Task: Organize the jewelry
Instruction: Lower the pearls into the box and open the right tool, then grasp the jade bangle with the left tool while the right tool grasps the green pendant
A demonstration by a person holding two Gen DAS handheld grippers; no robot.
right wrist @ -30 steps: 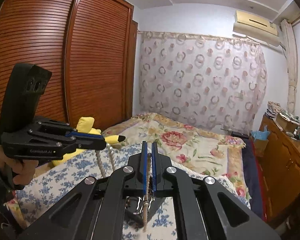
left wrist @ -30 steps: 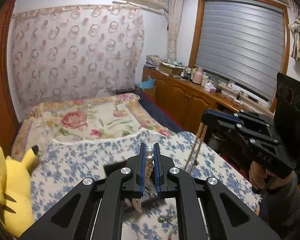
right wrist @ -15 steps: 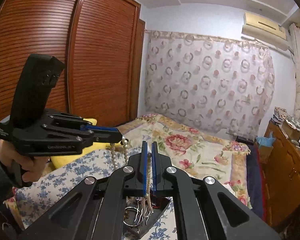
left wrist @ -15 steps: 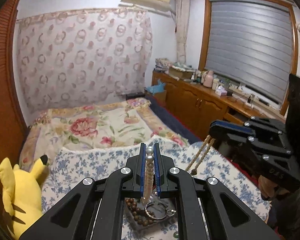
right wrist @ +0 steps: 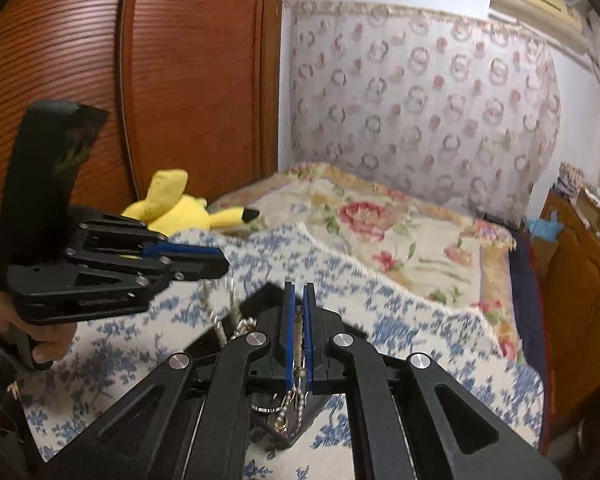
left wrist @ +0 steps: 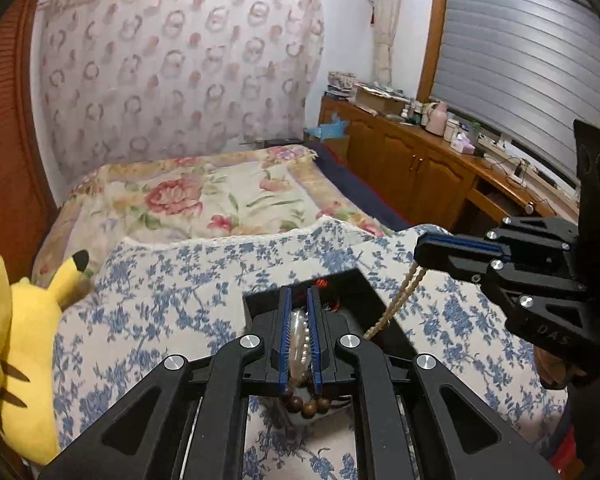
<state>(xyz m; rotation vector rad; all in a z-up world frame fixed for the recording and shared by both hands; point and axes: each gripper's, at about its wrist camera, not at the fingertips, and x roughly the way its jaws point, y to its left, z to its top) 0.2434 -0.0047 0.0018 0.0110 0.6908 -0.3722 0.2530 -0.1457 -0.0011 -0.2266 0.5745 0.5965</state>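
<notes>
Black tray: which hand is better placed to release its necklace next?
Left. The left gripper has just been opening its jaws around the pearl necklace above the black tray; the right gripper is shut on its chain.

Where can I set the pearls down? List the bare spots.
Bare: the blue cover between tray and plush, and the rose quilt behind it. Crowded: the tray, with beads in it.

The letters "DAS" stand embossed on the black side of the right tongs (left wrist: 420, 249); lettering on the left tongs (right wrist: 220, 261) is too blurred to read.
</notes>
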